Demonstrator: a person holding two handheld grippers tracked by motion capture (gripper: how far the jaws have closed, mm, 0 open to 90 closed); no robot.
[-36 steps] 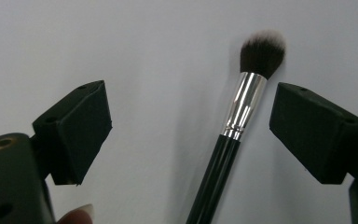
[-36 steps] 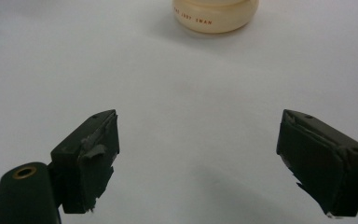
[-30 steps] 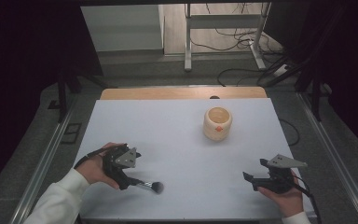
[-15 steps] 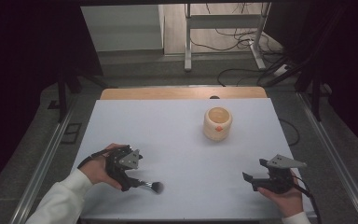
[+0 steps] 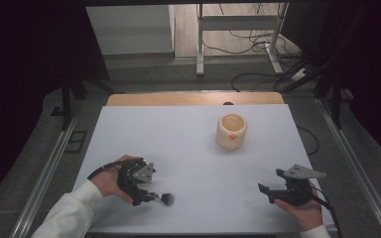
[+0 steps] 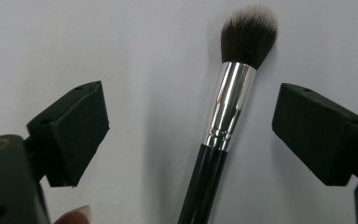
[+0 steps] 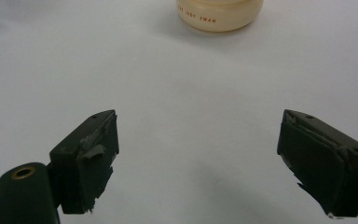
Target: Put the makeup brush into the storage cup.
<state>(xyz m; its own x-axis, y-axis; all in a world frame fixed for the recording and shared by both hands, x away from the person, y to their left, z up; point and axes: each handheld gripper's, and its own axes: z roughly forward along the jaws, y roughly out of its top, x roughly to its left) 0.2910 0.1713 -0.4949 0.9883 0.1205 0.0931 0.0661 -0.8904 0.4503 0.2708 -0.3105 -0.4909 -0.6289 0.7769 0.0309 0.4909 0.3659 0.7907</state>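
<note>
A makeup brush point(image 6: 228, 107) with a black handle, silver ferrule and dark bristles lies on the white table. Its handle runs between the jaws of my left gripper point(image 6: 191, 130), which stands open around it without touching. In the high view the brush point(image 5: 163, 198) lies at the front left, with the left gripper point(image 5: 141, 191) low over its handle. A cream cup point(image 5: 231, 131) with an orange mark stands upright right of the table's middle, and its base point(image 7: 219, 14) shows far ahead in the right gripper view. My right gripper point(image 5: 270, 192) point(image 7: 196, 163) is open over bare table at the front right.
The white table top point(image 5: 193, 153) ends in a wooden strip point(image 5: 193, 99) at the back. Metal rails run along both sides. Cables and a metal stand lie on the floor beyond the table.
The left gripper has shifted slightly along the brush at the front left. The brush, the cup and the right gripper have stayed put.
</note>
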